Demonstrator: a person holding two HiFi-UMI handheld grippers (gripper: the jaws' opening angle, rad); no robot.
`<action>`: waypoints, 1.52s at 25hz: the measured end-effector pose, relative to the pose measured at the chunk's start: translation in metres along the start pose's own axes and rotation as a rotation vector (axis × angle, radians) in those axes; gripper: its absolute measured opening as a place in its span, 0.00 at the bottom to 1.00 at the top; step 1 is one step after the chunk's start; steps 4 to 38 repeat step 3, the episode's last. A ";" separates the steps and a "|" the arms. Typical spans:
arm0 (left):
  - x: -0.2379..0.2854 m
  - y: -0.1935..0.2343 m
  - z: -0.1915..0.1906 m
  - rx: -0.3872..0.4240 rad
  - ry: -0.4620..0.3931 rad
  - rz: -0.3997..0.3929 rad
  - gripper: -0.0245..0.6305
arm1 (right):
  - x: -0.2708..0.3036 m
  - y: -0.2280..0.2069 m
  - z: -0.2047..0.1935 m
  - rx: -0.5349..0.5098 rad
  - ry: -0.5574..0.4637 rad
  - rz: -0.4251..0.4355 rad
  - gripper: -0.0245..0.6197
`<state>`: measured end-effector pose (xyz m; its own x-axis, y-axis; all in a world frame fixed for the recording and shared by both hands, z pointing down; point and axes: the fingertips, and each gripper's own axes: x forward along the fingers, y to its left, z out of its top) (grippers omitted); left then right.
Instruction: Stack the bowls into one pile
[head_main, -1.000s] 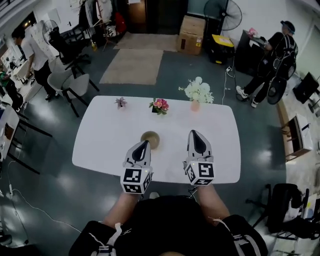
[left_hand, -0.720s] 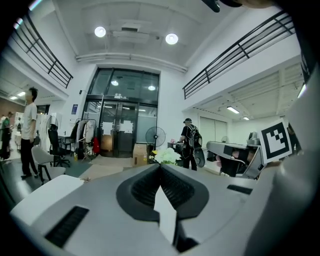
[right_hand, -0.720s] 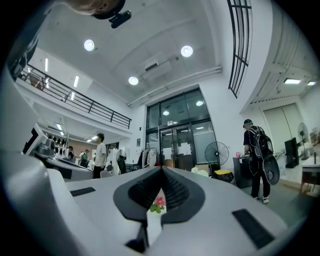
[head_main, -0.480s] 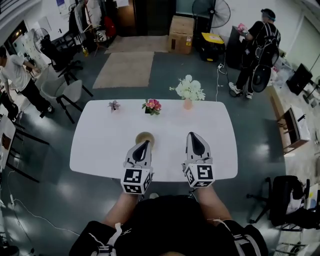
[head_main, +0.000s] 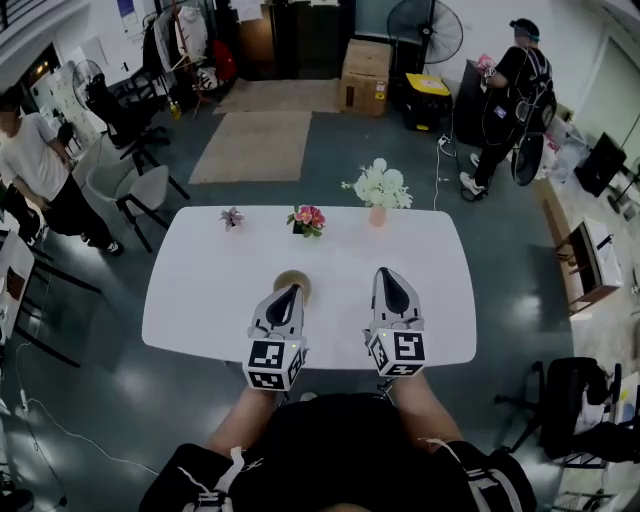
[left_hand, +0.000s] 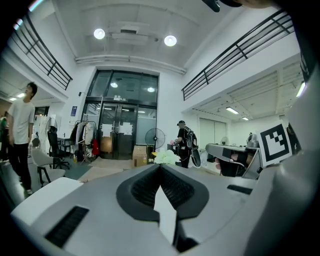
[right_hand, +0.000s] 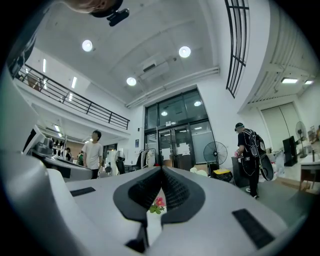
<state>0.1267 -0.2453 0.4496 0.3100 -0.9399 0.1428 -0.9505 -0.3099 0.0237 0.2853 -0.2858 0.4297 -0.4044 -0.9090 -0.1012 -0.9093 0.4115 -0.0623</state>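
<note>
A tan bowl (head_main: 297, 277) stands on the white table (head_main: 200, 290) near the middle; from here it looks like one pile, and whether several are nested I cannot tell. My left gripper (head_main: 289, 289) hovers just in front of the bowl and hides its near rim. Its jaws are shut and hold nothing, as the left gripper view (left_hand: 160, 166) also shows. To the right, my right gripper (head_main: 385, 273) is shut and empty over bare tabletop. In the right gripper view (right_hand: 161, 169) the pink flowers (right_hand: 158, 202) peep through below the closed tips.
Along the table's far edge stand a small purple plant (head_main: 232, 216), pink flowers (head_main: 307, 218) and white flowers in a pink vase (head_main: 378, 190). A person (head_main: 35, 165) stands by chairs at the left. Another person (head_main: 510, 90) is at the back right.
Both grippers and the bowl have kept their places. The head view has shifted slightly, and the person at the left has come nearer.
</note>
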 end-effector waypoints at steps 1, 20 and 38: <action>0.000 -0.001 0.000 0.000 0.000 0.000 0.06 | 0.000 0.000 0.000 0.002 0.000 0.000 0.06; 0.000 -0.002 0.000 0.000 0.000 0.001 0.06 | -0.002 -0.002 0.000 0.009 -0.001 -0.002 0.06; 0.000 -0.002 0.000 0.000 0.000 0.001 0.06 | -0.002 -0.002 0.000 0.009 -0.001 -0.002 0.06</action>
